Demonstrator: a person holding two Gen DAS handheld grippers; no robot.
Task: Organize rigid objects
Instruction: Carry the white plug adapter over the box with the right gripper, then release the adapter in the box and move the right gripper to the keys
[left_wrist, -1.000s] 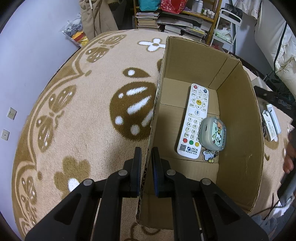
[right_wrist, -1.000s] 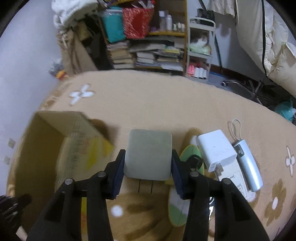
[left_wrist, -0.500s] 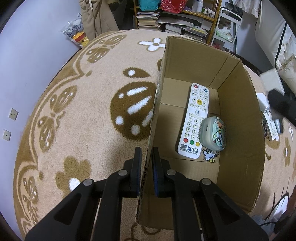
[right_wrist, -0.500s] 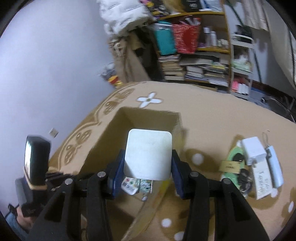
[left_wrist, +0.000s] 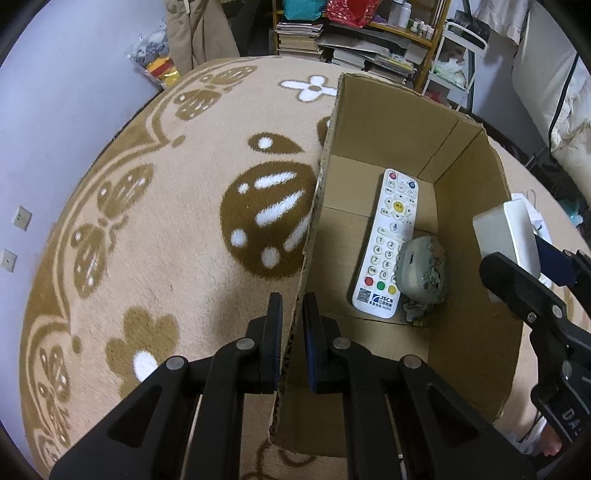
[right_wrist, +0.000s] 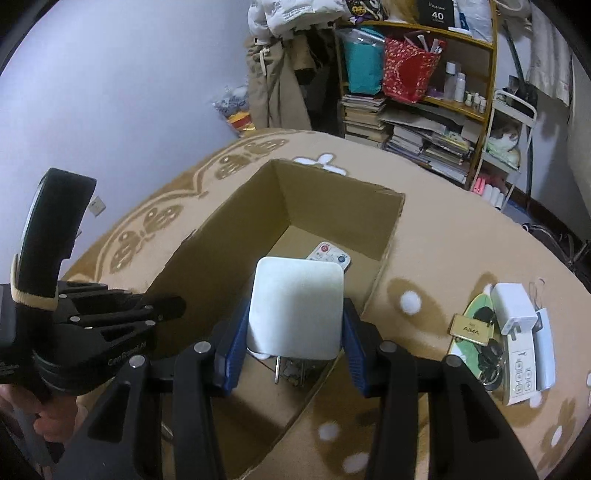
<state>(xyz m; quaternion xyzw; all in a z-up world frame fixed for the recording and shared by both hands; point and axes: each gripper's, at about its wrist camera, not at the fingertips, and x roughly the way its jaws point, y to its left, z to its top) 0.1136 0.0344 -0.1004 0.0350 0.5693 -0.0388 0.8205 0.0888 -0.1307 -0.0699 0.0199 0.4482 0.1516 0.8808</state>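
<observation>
Two items inside cardboard box

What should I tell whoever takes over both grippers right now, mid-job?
Left gripper: shut on the near wall of the cardboard box, steadying it.
Right gripper: shut on a white square block, held above the open box.
Done: TV remote and a small patterned pouch lie on the box floor.
Left: lower and release the block in the box, then fetch the items on the rug to the box's right: white charger, gold tag, white slim device.
</observation>
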